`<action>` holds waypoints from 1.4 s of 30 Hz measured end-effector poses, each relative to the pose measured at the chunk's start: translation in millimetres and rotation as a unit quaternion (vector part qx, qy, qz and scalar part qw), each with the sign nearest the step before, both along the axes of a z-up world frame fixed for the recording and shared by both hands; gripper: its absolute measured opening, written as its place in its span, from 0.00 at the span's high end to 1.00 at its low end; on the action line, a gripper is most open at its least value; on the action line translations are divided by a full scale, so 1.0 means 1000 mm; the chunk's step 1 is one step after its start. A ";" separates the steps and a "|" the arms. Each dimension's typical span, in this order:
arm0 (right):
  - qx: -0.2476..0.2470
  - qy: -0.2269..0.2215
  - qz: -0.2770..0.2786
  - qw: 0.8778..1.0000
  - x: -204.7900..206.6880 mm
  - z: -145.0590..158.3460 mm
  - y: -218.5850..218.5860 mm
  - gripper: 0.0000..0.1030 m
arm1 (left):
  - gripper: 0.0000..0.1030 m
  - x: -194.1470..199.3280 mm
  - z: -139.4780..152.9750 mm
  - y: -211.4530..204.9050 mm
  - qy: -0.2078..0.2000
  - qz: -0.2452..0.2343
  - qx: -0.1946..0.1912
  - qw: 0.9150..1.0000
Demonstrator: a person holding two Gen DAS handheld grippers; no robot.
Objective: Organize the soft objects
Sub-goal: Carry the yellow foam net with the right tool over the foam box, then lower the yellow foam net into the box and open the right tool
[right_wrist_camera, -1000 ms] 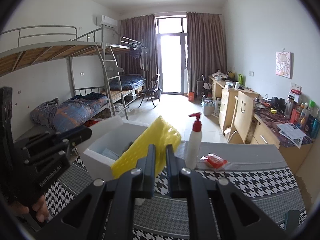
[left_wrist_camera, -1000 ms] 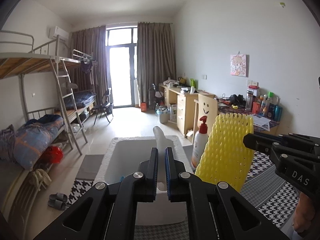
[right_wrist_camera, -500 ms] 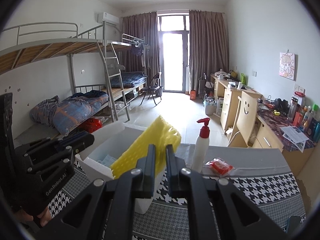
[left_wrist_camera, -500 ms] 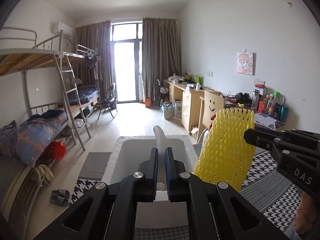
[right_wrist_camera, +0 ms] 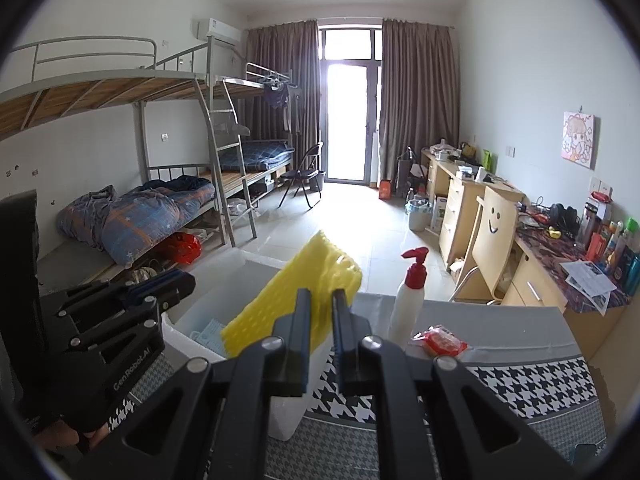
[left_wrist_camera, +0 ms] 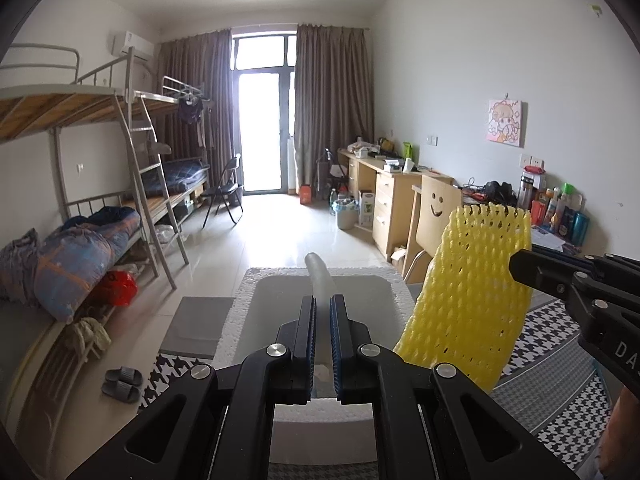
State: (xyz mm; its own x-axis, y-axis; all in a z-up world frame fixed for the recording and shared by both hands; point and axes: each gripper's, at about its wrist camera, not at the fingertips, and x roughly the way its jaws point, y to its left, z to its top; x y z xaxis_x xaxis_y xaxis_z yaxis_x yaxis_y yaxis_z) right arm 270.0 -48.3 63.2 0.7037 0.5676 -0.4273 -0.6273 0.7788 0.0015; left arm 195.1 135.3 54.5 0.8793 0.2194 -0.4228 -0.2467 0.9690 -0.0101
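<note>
Left gripper (left_wrist_camera: 320, 320) pinches a pale foam strip (left_wrist_camera: 318, 276), right gripper (right_wrist_camera: 320, 312) pinches the yellow foam net (right_wrist_camera: 288, 304). Lower both fully inside the white box (left_wrist_camera: 244, 312) at the surface's far edge before releasing.

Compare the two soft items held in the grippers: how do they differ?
The yellow foam net is bright, opaque and perforated; the pale foam strip is whitish, translucent and smooth. The net is broad, the strip narrow. The right gripper holds the net, the left gripper the strip. Both are pinched above the white foam box.
</note>
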 end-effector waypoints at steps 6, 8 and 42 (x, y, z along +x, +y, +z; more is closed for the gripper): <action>-0.002 0.002 -0.002 1.000 0.006 -0.001 0.002 0.88 | 0.93 0.010 -0.004 0.004 0.012 0.005 -0.001 1.000; -0.003 0.002 -0.002 1.000 0.008 -0.001 0.003 0.88 | 0.93 0.015 -0.006 0.005 0.016 0.006 -0.003 1.000; -0.009 0.001 -0.017 1.000 0.014 -0.003 0.011 0.88 | 0.15 0.033 -0.017 0.025 0.030 0.042 -0.007 0.999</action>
State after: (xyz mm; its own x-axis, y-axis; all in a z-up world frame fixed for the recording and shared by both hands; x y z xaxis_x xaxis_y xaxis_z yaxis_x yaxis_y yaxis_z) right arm 284.5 -37.3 60.5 0.7217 0.5357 -0.4384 -0.6006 0.7995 -0.0118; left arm 227.7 160.4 37.3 0.8314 0.2848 -0.4772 -0.3269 0.9451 -0.0055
